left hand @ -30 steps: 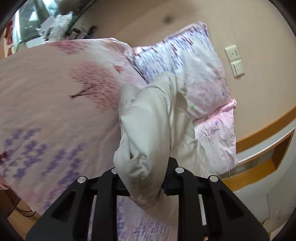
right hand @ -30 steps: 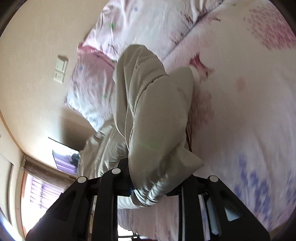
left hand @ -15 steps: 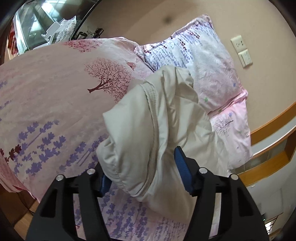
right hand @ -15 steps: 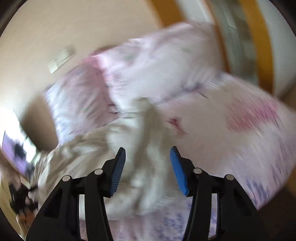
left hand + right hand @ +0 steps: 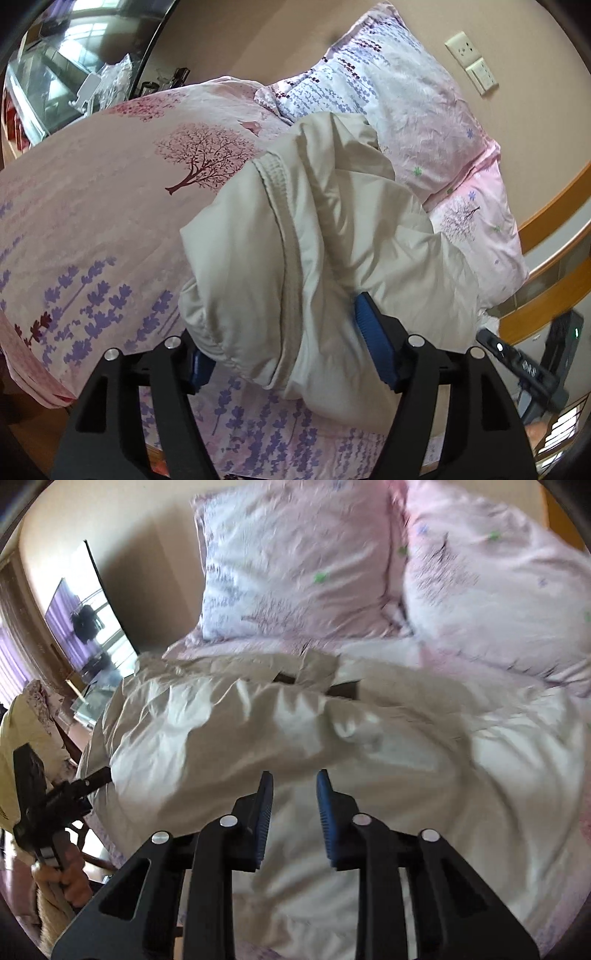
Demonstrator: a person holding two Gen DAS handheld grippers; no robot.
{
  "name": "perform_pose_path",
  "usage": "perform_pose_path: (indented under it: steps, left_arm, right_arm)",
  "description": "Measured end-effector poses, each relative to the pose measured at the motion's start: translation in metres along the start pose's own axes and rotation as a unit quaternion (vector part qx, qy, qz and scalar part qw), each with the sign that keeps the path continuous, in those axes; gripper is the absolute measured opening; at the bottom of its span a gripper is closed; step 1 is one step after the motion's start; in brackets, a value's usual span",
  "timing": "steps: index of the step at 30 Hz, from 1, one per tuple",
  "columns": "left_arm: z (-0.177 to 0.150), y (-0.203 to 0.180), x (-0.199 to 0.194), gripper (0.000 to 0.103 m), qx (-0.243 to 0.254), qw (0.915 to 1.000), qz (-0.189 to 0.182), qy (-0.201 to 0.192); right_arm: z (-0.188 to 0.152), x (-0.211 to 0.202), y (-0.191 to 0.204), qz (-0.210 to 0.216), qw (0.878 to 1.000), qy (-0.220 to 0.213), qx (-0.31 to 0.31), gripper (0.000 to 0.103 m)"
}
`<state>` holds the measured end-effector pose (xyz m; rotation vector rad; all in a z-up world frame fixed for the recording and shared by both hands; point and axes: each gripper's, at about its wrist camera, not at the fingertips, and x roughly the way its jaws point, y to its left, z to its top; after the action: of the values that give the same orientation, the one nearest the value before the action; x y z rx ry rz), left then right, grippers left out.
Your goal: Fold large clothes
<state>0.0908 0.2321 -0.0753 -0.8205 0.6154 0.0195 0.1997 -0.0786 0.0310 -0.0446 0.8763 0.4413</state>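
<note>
I have the beige jacket (image 5: 332,236) lying in a lump on the bed (image 5: 92,206), just below the pillows (image 5: 295,561). My left gripper (image 5: 291,354) has just been opening its jaws – they now stand apart with a fold of jacket loose between them. My right gripper (image 5: 291,812) has just been closing – a small gap, nothing inside. Next I should pick one clear edge, pinch it firmly, and pull flat slowly.

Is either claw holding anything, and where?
Nothing gripped. Left gripper, just opening, has a folded edge of the beige jacket loose between its fingers; right gripper, just closing, is empty.
</note>
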Motion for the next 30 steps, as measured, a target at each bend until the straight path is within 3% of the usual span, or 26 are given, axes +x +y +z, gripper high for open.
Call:
perform_pose_path:
  steps: [5,9,13,20,22,24,26,28,30]
  left_arm:
    - [-0.002,-0.006,0.000,0.074,0.036,0.9992,0.016,-0.003]
    - [-0.004,-0.013,-0.001,0.079,0.071,0.9972,0.025,-0.007]
    - [-0.004,-0.012,0.001,0.082,0.077,0.9968,0.023,-0.004]
    - [-0.002,-0.006,0.010,0.082,0.042,0.9991,0.005,0.006]
    - [-0.002,-0.005,0.011,0.082,0.038,0.9992,0.006,0.005]
    - [-0.002,-0.003,0.012,0.082,0.031,0.9995,0.002,0.006]
    - [-0.001,-0.002,0.012,0.082,0.026,0.9996,-0.001,0.004]
    - [0.000,-0.001,0.014,0.080,0.019,0.9998,-0.005,0.003]
    - [0.002,0.000,0.015,0.076,0.008,0.9999,-0.011,-0.001]
  right_arm:
    - [0.004,0.037,0.006,-0.031,0.998,0.050,-0.005,0.022]
    - [0.006,0.060,-0.004,-0.022,0.995,0.098,0.004,0.022]
    - [0.006,0.065,-0.007,-0.016,0.993,0.115,0.006,0.022]
    - [0.005,0.061,0.001,-0.028,0.993,0.114,-0.002,0.023]
    - [0.007,0.054,0.000,-0.013,0.994,0.108,0.011,0.027]
    - [0.006,0.042,-0.002,0.002,0.996,0.088,0.030,0.043]
    - [0.004,0.024,0.002,0.001,0.999,0.045,0.023,0.044]
    - [0.007,0.022,0.010,-0.006,0.999,0.031,0.006,0.037]
    - [0.012,0.033,0.012,0.008,0.999,0.053,0.013,0.020]
